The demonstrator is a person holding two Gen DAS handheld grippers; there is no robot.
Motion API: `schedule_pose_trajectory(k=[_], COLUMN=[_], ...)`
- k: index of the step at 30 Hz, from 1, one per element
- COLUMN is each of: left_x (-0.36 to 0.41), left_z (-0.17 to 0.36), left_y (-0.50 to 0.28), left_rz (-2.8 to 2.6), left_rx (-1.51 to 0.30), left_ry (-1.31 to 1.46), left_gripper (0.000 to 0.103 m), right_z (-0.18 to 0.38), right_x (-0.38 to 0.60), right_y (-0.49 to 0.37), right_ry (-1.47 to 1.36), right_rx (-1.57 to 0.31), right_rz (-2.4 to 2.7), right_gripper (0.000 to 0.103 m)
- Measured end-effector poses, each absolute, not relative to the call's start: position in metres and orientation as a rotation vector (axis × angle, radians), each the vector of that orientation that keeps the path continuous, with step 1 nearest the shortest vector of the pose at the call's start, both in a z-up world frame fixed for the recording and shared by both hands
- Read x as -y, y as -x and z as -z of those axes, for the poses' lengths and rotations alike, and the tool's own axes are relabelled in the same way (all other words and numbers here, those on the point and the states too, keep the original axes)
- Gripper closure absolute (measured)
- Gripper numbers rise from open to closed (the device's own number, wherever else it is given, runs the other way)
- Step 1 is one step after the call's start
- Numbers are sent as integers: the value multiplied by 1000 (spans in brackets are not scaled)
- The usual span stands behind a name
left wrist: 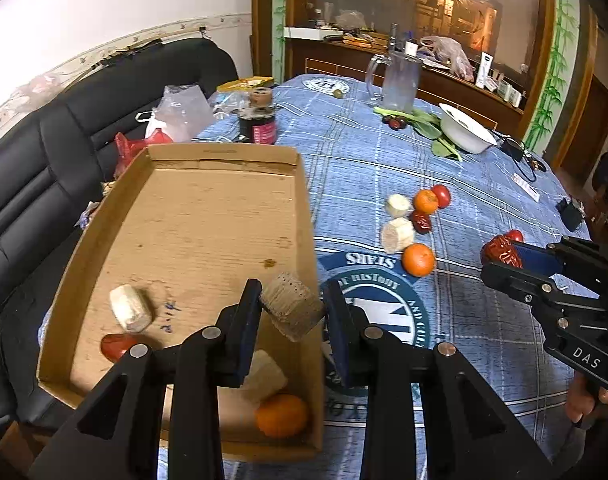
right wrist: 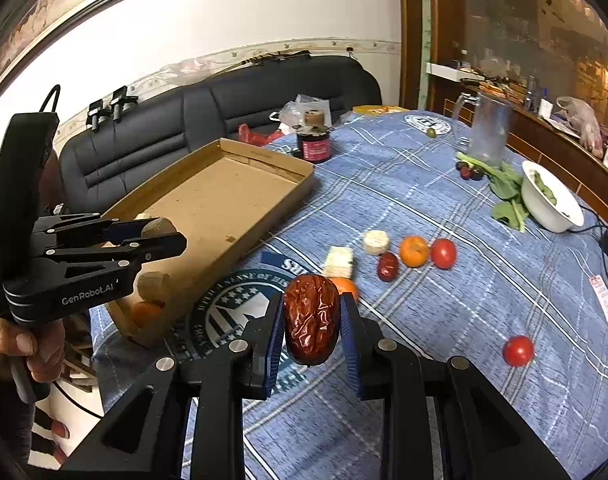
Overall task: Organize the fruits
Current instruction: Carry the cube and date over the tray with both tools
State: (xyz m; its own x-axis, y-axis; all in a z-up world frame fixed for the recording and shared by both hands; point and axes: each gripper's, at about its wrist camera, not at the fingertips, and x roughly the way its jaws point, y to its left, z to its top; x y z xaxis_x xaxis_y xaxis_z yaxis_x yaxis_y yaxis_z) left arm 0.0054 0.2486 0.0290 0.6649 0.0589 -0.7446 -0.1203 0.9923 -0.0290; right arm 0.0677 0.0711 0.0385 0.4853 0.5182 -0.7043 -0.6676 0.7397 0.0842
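Pale cut chunk (left wrist: 291, 309) clamped between left gripper (left wrist: 291, 312) pads, above cardboard tray's (left wrist: 207, 216) near right edge. Dried red date (right wrist: 311, 318) pinched upright in right gripper (right wrist: 312, 320), over blue-clothed bench (right wrist: 444, 320). Loose oranges, tomatoes beyond.

Orange (left wrist: 281, 416) at box's (left wrist: 223, 152) five o'clock half-hidden behind left gripper (left wrist: 291, 308); bowl (right wrist: 552, 204) contents too small to tell.
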Motion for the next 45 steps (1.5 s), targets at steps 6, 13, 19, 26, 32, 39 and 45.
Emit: schedule_pose_trajectory(k=[6, 13, 19, 26, 32, 39, 45], left_x=[-264, -277, -288, -312, -335, -360, -369], left_z=[-29, -28, -28, -31, -32, -30, -24], left_y=[-3, -2, -3, -5, -9, -20, -35], left_rz=[-131, -151, -168, -207, -245, -286, -301], left_rx=[-836, -835, -839, -835, -834, -850, -870], left_ry=[90, 102, 110, 133, 154, 165, 169], left_gripper=[74, 74, 74, 74, 74, 74, 74], right_z=[-38, -40, -38, -35, -36, -30, -16], right_x=[-87, -105, -120, -141, -166, -198, -219], right_y=[-68, -68, -69, -74, -78, -79, -83], right_ry=[211, 221, 226, 219, 204, 221, 247], right_rx=[-782, -780, -788, -800, -807, -815, -844], right_rz=[-764, -798, -827, -870, -922, -966, -992], right_gripper=[76, 76, 76, 76, 76, 77, 77])
